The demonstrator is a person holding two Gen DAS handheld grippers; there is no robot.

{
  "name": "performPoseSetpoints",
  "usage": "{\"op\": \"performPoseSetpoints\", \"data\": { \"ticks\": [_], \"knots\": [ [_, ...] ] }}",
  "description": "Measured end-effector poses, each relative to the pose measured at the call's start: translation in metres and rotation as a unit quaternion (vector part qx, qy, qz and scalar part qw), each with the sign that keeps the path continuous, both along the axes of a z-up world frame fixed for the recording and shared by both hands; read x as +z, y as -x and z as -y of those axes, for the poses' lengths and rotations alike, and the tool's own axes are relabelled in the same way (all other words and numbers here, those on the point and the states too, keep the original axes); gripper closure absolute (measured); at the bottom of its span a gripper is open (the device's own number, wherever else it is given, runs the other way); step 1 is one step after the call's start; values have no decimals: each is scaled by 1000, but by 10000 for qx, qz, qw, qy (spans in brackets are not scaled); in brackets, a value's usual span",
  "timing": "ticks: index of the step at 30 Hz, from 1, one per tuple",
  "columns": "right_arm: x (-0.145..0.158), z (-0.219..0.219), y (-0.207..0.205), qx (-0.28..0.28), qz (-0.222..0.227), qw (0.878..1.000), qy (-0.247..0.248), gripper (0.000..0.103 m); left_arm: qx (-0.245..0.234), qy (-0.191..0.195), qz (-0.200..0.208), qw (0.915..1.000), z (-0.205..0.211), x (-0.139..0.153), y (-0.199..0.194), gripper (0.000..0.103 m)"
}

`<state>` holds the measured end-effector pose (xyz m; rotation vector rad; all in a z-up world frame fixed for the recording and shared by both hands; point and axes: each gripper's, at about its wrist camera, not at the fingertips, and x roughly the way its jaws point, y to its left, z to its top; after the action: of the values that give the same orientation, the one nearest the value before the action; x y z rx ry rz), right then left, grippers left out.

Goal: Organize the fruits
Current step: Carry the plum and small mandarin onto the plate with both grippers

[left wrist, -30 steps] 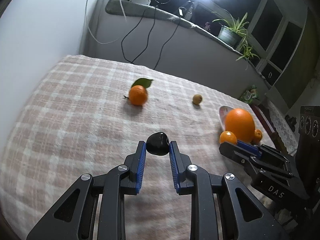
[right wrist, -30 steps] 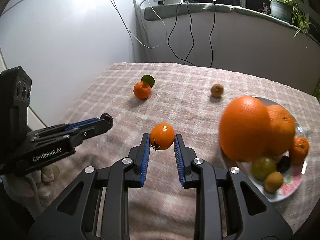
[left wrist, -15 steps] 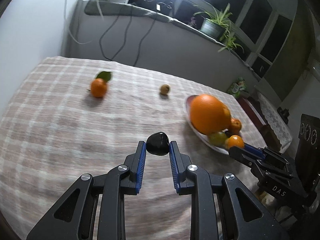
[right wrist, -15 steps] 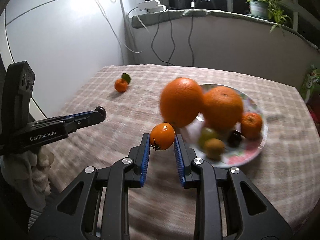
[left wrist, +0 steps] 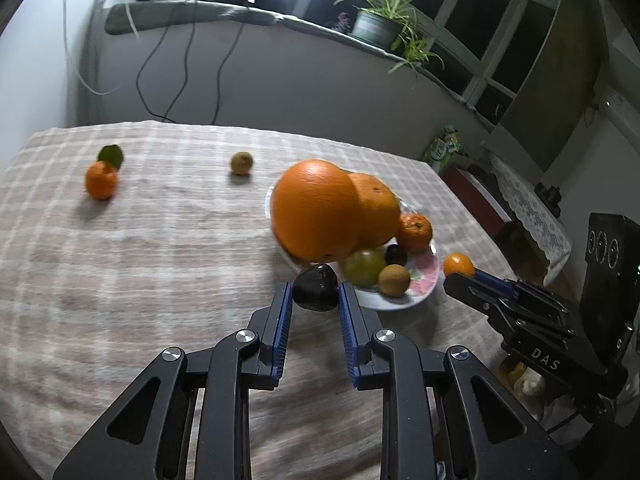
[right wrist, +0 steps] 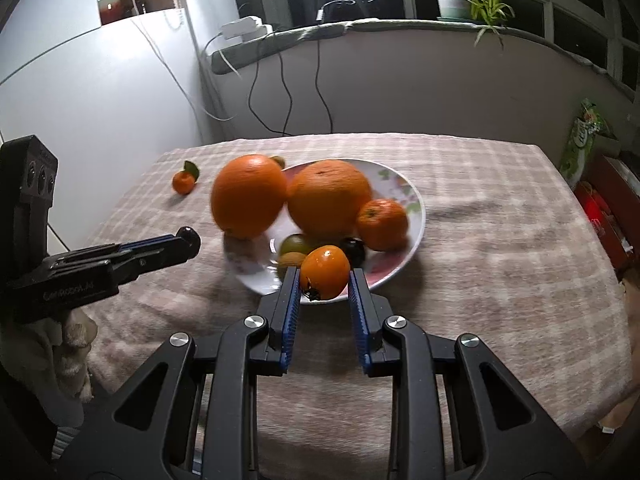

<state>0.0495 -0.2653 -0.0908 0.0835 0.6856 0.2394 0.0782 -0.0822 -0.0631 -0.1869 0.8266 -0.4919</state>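
My left gripper (left wrist: 315, 300) is shut on a small black fruit (left wrist: 316, 287), held just short of the plate's near-left rim. My right gripper (right wrist: 324, 280) is shut on a small orange persimmon-like fruit (right wrist: 325, 266) over the near edge of the flowered plate (right wrist: 414, 216). On the plate lie two big oranges (right wrist: 249, 196) (right wrist: 329, 199), a tangerine (right wrist: 382, 223), a green fruit (right wrist: 295, 245), a brown one and a dark one. A tangerine with a leaf (left wrist: 101, 179) and a small brownish fruit (left wrist: 241, 163) lie loose on the checked cloth.
The table carries a checked cloth (left wrist: 120, 264) and stands against a white wall on the left. Behind it runs a low wall with hanging cables (right wrist: 288, 92) and a potted plant (right wrist: 456, 0). Boxes and a snack bag (right wrist: 582, 140) stand off the table's right side.
Both grippers have swung toward the plate with their fruits held; the plate now lies close ahead in both views, and the loose tangerine has slid off to the left.
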Motion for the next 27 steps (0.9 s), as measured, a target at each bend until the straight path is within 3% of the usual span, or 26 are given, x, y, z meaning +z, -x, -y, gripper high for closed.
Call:
{"op": "performPoseSetpoints", "data": {
  "ticks": [12,27],
  "knots": [
    [-5,7,-11,65,-16,10000,-64,78,-250,-263,89,9993,36,3,-3,81],
    [-9,8,-21,141,-104,9997,-154,78,-272,-501,137,9983,53,1,-7,81]
  ]
}}
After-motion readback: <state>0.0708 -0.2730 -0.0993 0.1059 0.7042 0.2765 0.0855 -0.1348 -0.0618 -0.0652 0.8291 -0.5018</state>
